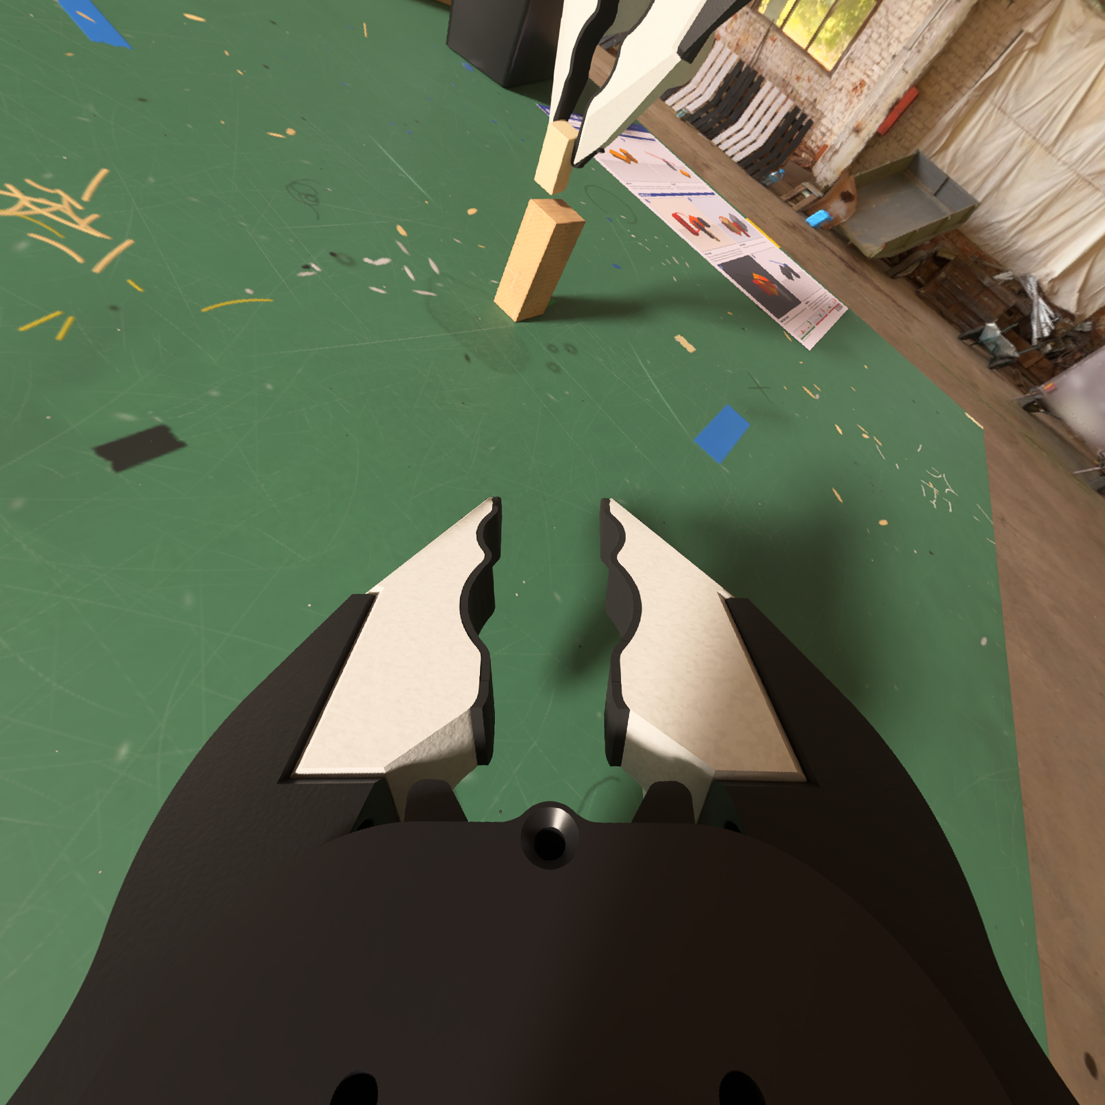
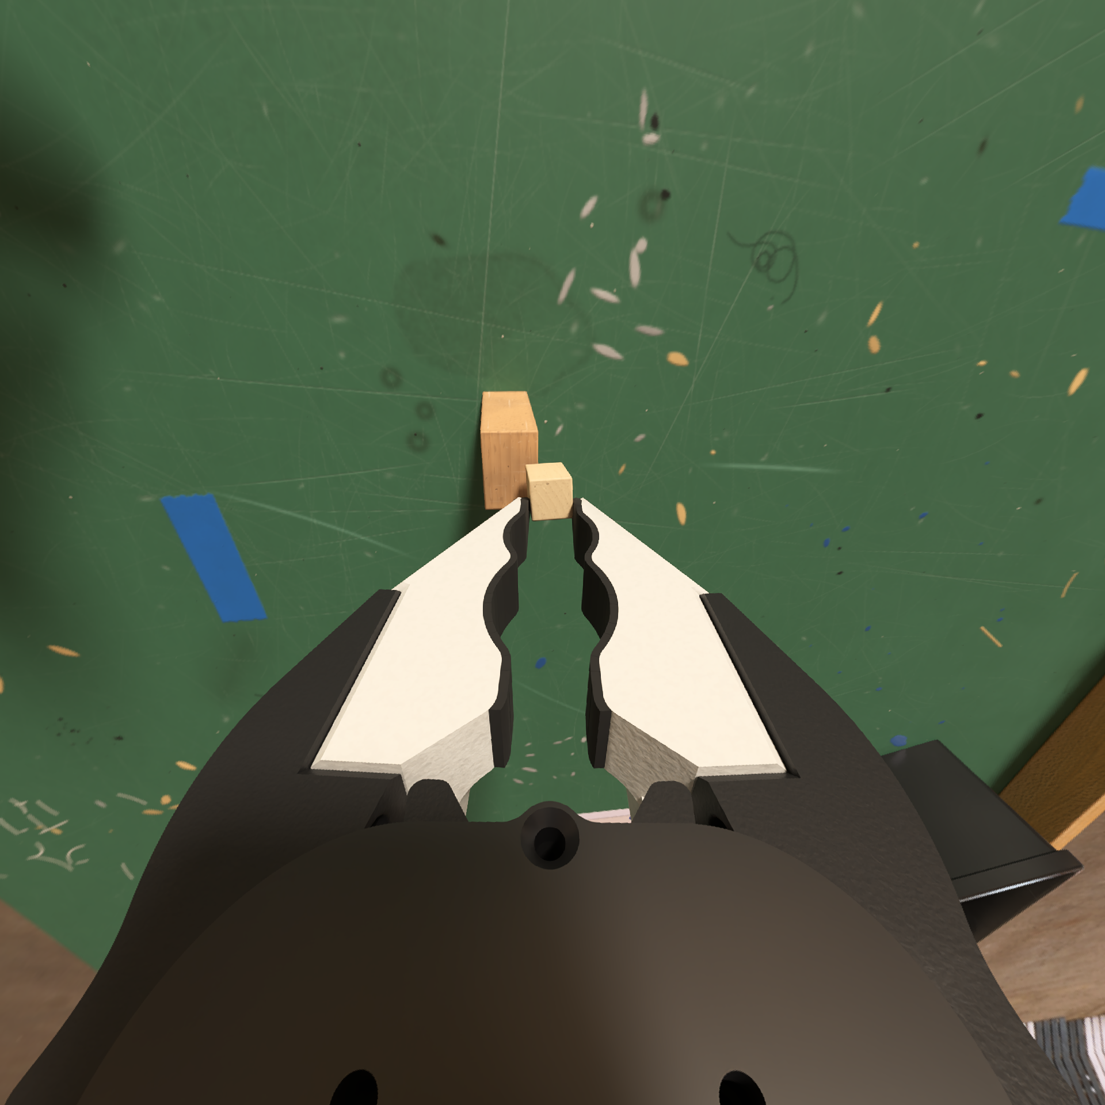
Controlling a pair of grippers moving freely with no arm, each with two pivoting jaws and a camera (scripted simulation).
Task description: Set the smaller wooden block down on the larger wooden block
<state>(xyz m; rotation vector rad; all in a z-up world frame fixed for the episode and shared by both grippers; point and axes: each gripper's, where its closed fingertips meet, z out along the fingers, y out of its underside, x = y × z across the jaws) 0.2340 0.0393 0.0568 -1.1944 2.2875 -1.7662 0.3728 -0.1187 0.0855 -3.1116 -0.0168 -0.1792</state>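
Note:
The larger wooden block [image 1: 538,263] stands upright on the green mat; it also shows from above in the right wrist view [image 2: 507,445]. My right gripper [image 2: 550,507] is shut on the smaller, paler wooden block [image 2: 549,489] at its fingertips. In the left wrist view the right gripper [image 1: 568,140] hangs from above and holds the smaller block [image 1: 556,156] just over the larger block's top, with a thin gap between them. My left gripper [image 1: 550,505] is open and empty, low over the mat, well short of the blocks.
A printed paper sheet [image 1: 723,233] lies at the mat's right edge beyond the blocks. A black box [image 1: 502,42] stands at the far side, also seen in the right wrist view [image 2: 980,837]. Blue tape [image 1: 720,432] and black tape [image 1: 139,447] lie flat on the mat.

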